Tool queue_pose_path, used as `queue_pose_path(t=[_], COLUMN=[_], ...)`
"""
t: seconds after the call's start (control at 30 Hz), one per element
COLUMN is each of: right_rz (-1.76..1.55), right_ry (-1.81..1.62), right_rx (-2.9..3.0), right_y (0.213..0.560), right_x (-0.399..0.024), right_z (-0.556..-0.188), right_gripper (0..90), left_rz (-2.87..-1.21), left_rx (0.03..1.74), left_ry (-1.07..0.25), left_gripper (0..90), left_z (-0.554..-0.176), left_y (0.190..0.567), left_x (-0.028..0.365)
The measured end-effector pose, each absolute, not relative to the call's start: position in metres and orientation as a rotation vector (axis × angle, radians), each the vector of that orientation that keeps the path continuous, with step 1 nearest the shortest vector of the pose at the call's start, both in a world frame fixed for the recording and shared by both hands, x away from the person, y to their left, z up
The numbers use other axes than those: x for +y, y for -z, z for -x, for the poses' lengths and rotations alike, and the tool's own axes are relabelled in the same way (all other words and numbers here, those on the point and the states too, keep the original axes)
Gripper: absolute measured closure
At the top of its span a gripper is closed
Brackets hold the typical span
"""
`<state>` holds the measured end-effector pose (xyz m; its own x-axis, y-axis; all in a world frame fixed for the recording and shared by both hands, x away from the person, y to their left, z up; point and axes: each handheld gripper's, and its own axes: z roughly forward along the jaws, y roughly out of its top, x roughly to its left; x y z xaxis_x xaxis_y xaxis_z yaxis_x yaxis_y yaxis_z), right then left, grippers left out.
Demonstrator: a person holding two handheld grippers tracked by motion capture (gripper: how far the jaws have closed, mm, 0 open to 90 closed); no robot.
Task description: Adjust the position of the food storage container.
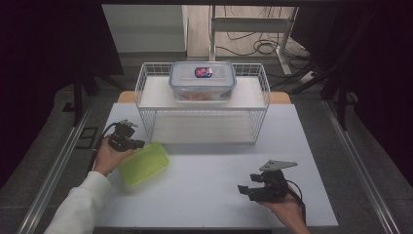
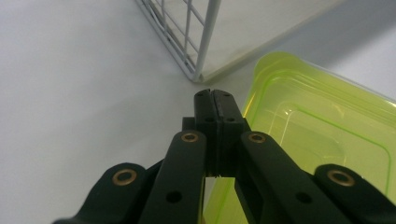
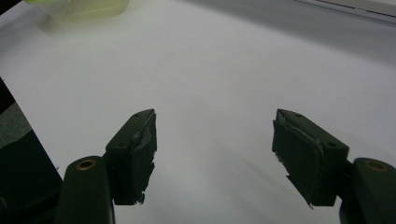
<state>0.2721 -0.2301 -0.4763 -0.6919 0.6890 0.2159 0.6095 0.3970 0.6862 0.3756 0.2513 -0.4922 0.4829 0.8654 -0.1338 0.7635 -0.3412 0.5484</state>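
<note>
- The left gripper (image 1: pixel 138 144) is seen at the left of the white bench (image 1: pixel 209 195), with its two black jaws pressed fully together. In the left gripper view the tips (image 2: pixel 215 99) meet with nothing visible between them.
- The translucent lime-green plastic container (image 1: pixel 144 164) is found lying tilted on the bench, just beside the closed left gripper; in the left gripper view its ridged green surface (image 2: pixel 322 135) is seen directly to the right of the jaws.
- The right gripper (image 1: pixel 242 189) is held low at the right of the bench, well apart from the green container. Its jaws are spread wide over bare bench surface, and nothing is held (image 3: pixel 215 154).
- A white wire two-tier rack (image 1: pixel 202 105) stands behind, and a clear lidded plastic box (image 1: pixel 202 80) rests on its upper shelf.
</note>
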Motion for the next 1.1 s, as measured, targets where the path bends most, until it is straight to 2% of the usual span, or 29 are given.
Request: queue_pose_path(t=[0.53,0.67,0.93,1.1], right_rz=[-1.176,-1.178,-1.184,-1.192], right_ry=[-1.188,-1.184,-1.228,-1.217], right_rx=[2.543,2.545,2.545,2.538], right_y=[0.476,0.476,0.476,0.476], right_x=[-0.228,-0.228,-0.229,-0.231], right_z=[-0.271,-0.271,-0.27,-0.272], right_gripper=[30.6,30.3,30.3,30.2], left_rz=[-2.271,-2.282,-2.106,-2.062], left_rx=[1.176,1.186,1.362,1.469], left_ry=[-0.206,-0.234,-0.293,-0.271], left_gripper=[90.0,90.0,90.0,90.0], left_z=[-0.356,-0.352,-0.33,-0.302], left_y=[0.491,0.489,0.465,0.472], left_x=[0.209,0.206,0.262,0.295])
